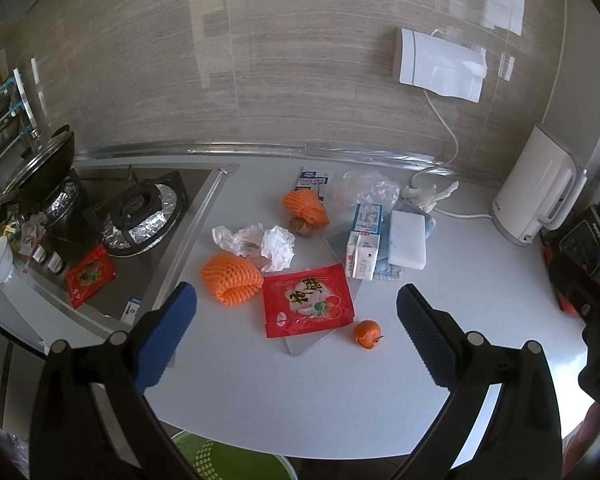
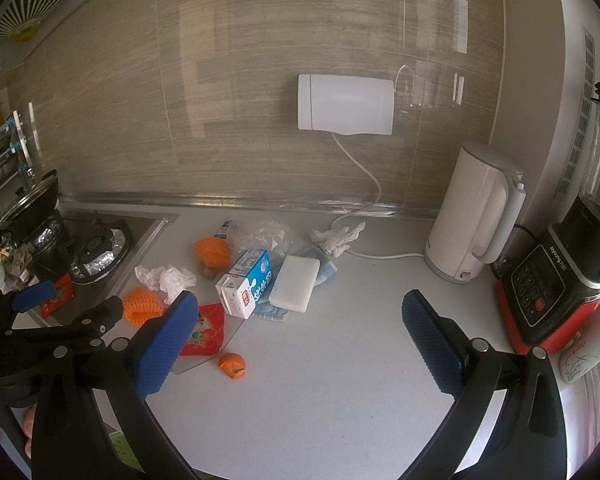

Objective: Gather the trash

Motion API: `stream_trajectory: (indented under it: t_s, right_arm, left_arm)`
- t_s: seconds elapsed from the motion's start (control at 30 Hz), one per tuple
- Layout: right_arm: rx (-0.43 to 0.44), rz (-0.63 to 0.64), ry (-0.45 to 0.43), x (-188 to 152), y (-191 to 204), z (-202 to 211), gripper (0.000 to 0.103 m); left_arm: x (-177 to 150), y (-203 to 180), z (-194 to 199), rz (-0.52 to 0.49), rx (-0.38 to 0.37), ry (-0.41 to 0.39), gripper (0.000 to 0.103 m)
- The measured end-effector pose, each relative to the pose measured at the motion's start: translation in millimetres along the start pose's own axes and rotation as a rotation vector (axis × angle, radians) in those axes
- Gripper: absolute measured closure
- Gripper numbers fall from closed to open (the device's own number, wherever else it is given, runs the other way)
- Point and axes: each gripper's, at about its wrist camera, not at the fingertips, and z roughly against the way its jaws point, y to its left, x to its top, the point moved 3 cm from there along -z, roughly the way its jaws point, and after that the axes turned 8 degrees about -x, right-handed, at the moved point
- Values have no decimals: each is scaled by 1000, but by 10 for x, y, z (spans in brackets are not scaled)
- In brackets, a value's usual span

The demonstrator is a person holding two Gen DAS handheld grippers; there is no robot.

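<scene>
Surface: a pale grey kitchen counter (image 1: 300,380) under a brown tiled wall, with a gas stove (image 1: 140,208) set in at the left.
Left gripper (image 1: 296,316): spread wide above the near counter, holding nothing.
Right gripper (image 2: 300,320): also wide open and empty, over bare counter to the right of the litter.
Hard to make out: a green bin (image 1: 236,460) under the counter edge is mostly cut off by the frame; print on the wrappers is too small to read.
Nearest trash: a small piece of orange peel (image 1: 367,334), apart from a red snack wrapper (image 1: 306,300) lying on a clear sheet.
Middle trash: an orange foam net (image 1: 230,280) beside the wrapper, crumpled tissues (image 1: 256,242) behind it, a milk carton (image 1: 364,246) on its side against a white sponge block (image 1: 407,240).
Far trash: a second foam net (image 1: 305,207), a clear plastic bag (image 1: 366,190), a crumpled glove or tissue (image 1: 428,194).
Around: a white kettle (image 1: 538,188) and a red-based blender (image 2: 556,280) at the right; a second red wrapper (image 1: 90,274) on the stove.
</scene>
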Motion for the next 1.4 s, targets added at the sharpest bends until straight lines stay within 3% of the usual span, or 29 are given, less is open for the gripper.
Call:
stream_trajectory:
  t_s: [1.4]
  right_arm:
    - [-1, 6, 8, -11, 43, -33, 2]
  left_arm:
    - [10, 54, -60, 27, -6, 17, 7]
